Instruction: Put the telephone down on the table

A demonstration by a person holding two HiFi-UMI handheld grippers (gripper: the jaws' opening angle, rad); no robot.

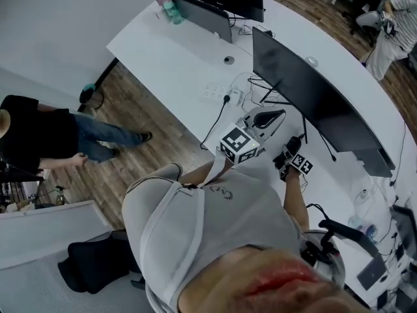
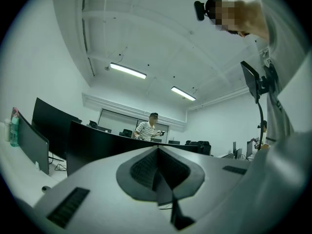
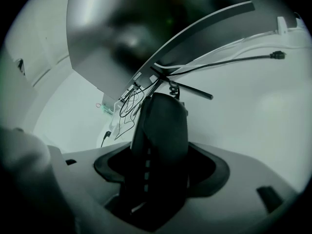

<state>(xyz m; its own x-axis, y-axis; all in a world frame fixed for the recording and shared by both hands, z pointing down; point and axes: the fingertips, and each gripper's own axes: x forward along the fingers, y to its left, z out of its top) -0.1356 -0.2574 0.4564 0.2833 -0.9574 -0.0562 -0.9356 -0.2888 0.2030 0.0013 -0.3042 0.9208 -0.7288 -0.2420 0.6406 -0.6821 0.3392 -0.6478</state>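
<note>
My right gripper (image 1: 287,156) is shut on a black telephone handset (image 3: 161,140), which stands up between the jaws and fills the middle of the right gripper view. It hangs over the white table (image 3: 253,111), close in front of a curved monitor (image 3: 146,38). In the head view the telephone (image 1: 292,145) shows as a small dark shape just below the big monitor (image 1: 313,103). My left gripper (image 1: 275,115) sits just to the left of it, tilted upward. Its jaws are shut on nothing (image 2: 158,177) and face the ceiling and the far room.
Black cables (image 3: 214,65) and a power strip (image 1: 218,94) lie on the table (image 1: 176,64) by the monitor's stand. A second monitor (image 1: 195,12) and a bottle (image 1: 171,10) stand at the far end. One person (image 1: 58,139) stands on the wooden floor at left, another (image 1: 394,28) at the top right.
</note>
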